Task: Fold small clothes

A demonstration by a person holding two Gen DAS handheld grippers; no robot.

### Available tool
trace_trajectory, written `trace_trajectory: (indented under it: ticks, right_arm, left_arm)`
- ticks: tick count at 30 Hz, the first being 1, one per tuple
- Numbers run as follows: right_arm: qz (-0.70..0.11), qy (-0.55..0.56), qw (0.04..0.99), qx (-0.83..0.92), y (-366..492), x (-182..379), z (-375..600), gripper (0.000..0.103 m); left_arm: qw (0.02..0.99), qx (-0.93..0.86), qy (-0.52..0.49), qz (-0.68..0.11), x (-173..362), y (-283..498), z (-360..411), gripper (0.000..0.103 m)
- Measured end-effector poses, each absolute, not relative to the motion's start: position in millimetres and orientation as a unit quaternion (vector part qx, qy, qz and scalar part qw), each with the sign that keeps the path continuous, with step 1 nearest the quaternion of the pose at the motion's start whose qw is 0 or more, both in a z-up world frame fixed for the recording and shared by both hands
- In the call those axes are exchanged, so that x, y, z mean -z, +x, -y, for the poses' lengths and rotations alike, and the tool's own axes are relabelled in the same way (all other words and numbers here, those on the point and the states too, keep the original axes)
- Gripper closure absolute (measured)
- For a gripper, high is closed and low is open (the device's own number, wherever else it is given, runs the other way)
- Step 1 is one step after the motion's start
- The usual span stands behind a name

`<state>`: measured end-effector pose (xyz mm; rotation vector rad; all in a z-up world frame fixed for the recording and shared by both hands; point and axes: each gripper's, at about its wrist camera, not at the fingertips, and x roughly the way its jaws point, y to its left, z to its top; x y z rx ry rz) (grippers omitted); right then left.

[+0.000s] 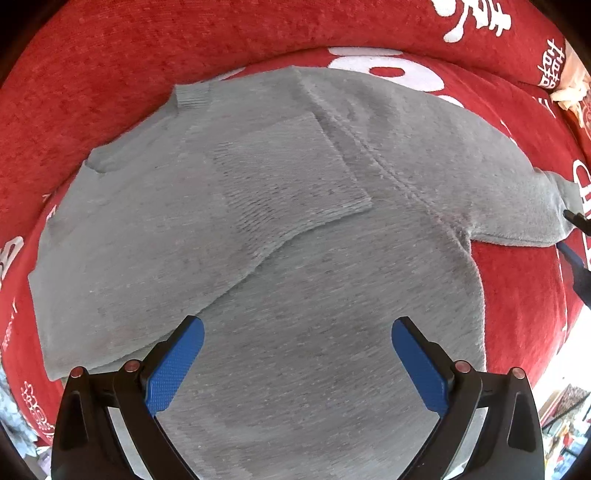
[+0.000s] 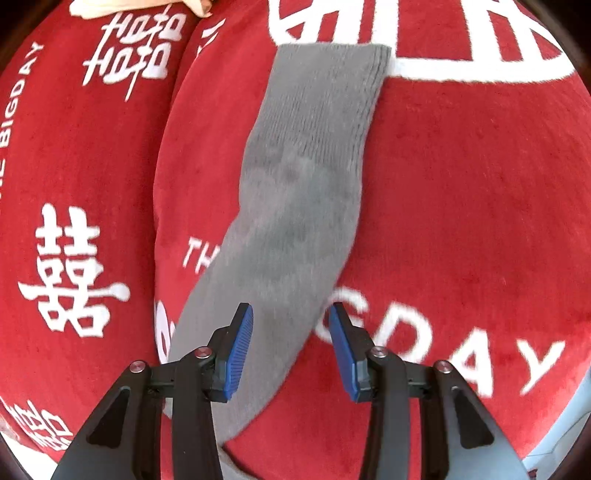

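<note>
A grey knit sweater (image 1: 295, 229) lies flat on a red cushion (image 1: 92, 74). One sleeve (image 1: 280, 173) is folded across its body. The other sleeve (image 1: 517, 206) stretches out to the right, with the tips of my right gripper (image 1: 576, 236) at its end. My left gripper (image 1: 297, 332) is open and empty above the sweater's body. In the right wrist view the outstretched sleeve (image 2: 295, 192) runs away from me over the cushion (image 2: 461, 203). My right gripper (image 2: 291, 325) is open, its blue pads (image 2: 240, 350) on either side of the sleeve's near part.
The cushions are red with white lettering (image 2: 70, 273). A seam (image 2: 162, 177) between two cushions runs left of the sleeve. A cream cloth (image 2: 110, 7) lies at the far back. Room clutter (image 1: 561, 424) shows past the cushion's right edge.
</note>
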<state>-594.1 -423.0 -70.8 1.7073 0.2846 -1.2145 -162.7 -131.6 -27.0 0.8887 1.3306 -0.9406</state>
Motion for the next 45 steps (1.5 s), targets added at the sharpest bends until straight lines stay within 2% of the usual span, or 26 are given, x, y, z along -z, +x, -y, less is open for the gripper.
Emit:
trace_trajectory:
  ticks: [12, 13, 15, 16, 26, 32, 37, 43, 45]
  right_arm:
    - [-0.062, 0.727, 0.495, 0.471, -601, 92, 446, 0.054]
    - [-0.057, 0.733, 0.497, 0.460, -600, 92, 447, 0.057]
    - [-0.047, 0.746, 0.504, 0.434, -595, 93, 448, 0.078]
    - [-0.041, 0.749, 0.509, 0.422, -590, 92, 449, 0.095]
    - [-0.006, 0.741, 0.610, 0.281, -513, 41, 458, 0.095]
    - [-0.063, 0.701, 0.683, 0.196, -418, -4, 451, 0.095]
    - [-0.181, 0.622, 0.748, 0.143, -315, -30, 421, 0.095]
    - [-0.314, 0.566, 0.756, 0.101, -199, -2, 365, 0.095]
    - [-0.363, 0.547, 0.747, 0.104, -171, 18, 347, 0.092]
  left_arm:
    - [0.600, 0.408, 0.383, -0.572, 42, -180, 171, 0.001]
    - [0.601, 0.409, 0.384, -0.570, 43, -181, 174, 0.001]
    - [0.602, 0.410, 0.383, -0.568, 44, -180, 174, 0.001]
    - [0.603, 0.410, 0.382, -0.568, 44, -180, 176, 0.001]
    - [0.614, 0.407, 0.361, -0.572, 35, -157, 155, 0.001]
    - [0.642, 0.388, 0.330, -0.574, 24, -124, 138, 0.001]
    - [0.677, 0.357, 0.292, -0.574, 15, -85, 111, 0.001]
    - [0.713, 0.299, 0.253, -0.581, 17, -26, 63, 0.001]
    - [0.720, 0.282, 0.242, -0.586, 14, -8, 40, 0.001]
